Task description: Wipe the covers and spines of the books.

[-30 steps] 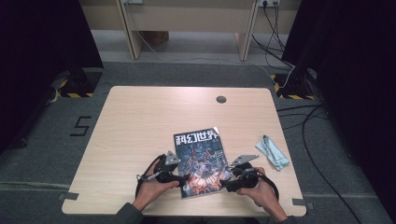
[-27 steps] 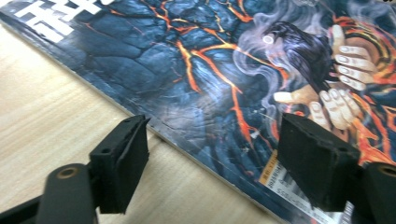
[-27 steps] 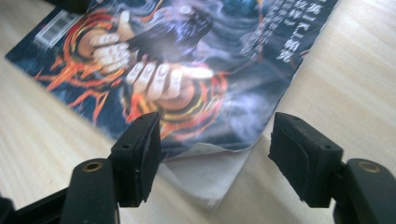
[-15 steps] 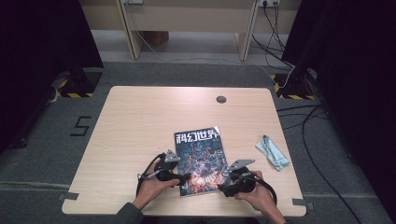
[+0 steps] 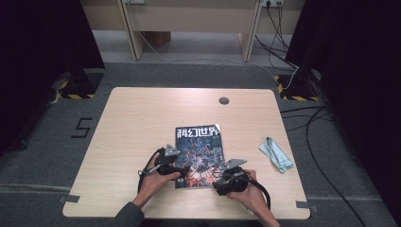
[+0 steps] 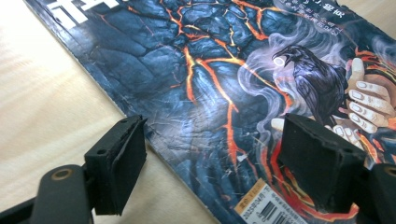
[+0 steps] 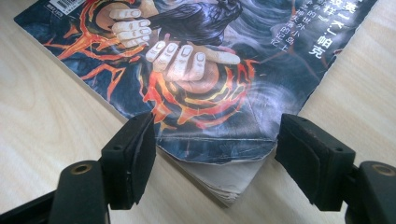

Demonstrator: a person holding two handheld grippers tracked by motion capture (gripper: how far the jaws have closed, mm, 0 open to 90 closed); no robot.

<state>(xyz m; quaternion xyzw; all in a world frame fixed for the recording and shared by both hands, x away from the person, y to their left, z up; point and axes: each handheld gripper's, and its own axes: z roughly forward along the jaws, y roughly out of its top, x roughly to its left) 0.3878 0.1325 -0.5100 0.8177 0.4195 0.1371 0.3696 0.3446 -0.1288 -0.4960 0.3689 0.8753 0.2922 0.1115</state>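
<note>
Both claws stand wide apart and clasp nothing. On the left gripper (image 5: 185,169) the jaws straddle the magazine's (image 5: 199,156) left edge near its near-left corner (one pad over bare wood, the other over the cover, close to the barcode), and in the left gripper view (image 6: 212,172) no pad presses on the paper. Jaws of the right gripper (image 5: 218,181) have just been opening; in the right gripper view (image 7: 212,161) they frame the magazine's (image 7: 201,74) near-right corner, whose cover is creased and lifted a little off the page block, with clear gaps on both sides.

In the high view the magazine lies flat on the table (image 5: 137,123), cover up, at about 6 o'clock from the table's middle, towards the person's edge. Its long axis runs from 6 to 12, tilted slightly to 1, with the white title at the 12 o'clock end and upright for the person.
</note>
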